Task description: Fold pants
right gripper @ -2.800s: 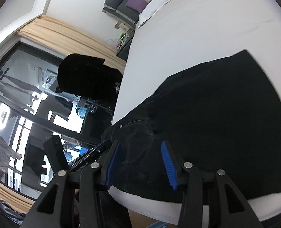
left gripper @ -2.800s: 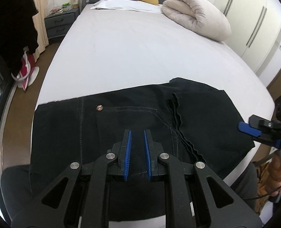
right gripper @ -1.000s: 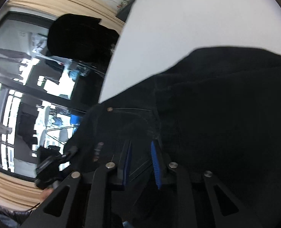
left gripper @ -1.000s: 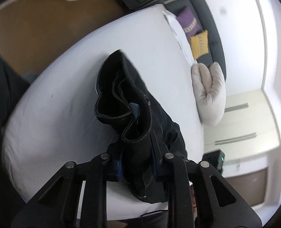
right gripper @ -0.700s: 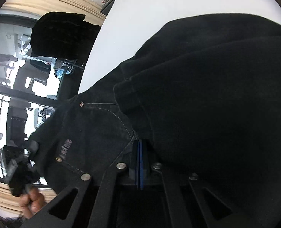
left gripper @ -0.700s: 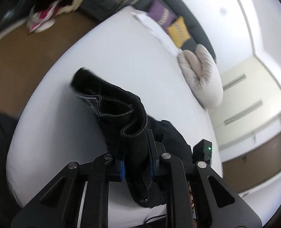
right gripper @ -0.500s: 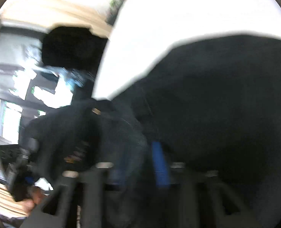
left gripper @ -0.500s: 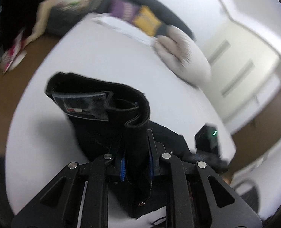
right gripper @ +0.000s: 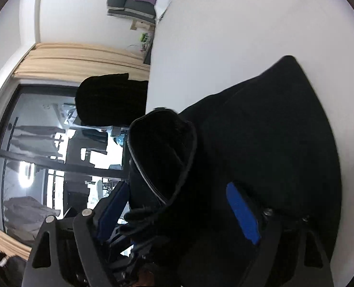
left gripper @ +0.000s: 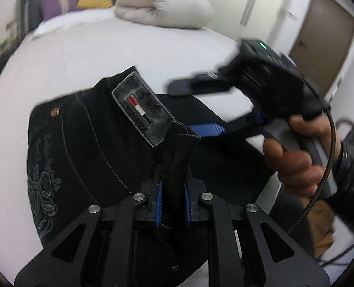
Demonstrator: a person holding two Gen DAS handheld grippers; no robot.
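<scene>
Pants [left gripper: 86, 148], black denim with a grey waistband patch and pale embroidery on a pocket, lie bunched at the near edge of the white bed [left gripper: 86, 55], partly folded over on themselves. I have my left claw [left gripper: 172, 202] pinched on a thick upright fold of the waistband, its blue pads pressed against the cloth on both sides. My right claw [right gripper: 184, 205] is spread wide, its blue pads well apart, with a raised loop of the pants standing between them; neither pad looks pressed to it. From the left wrist view, my right hand [left gripper: 296, 157] grips that tool's handle just beside the pants. A folded cream duvet [left gripper: 162, 7] sits at the head of the bed.
</scene>
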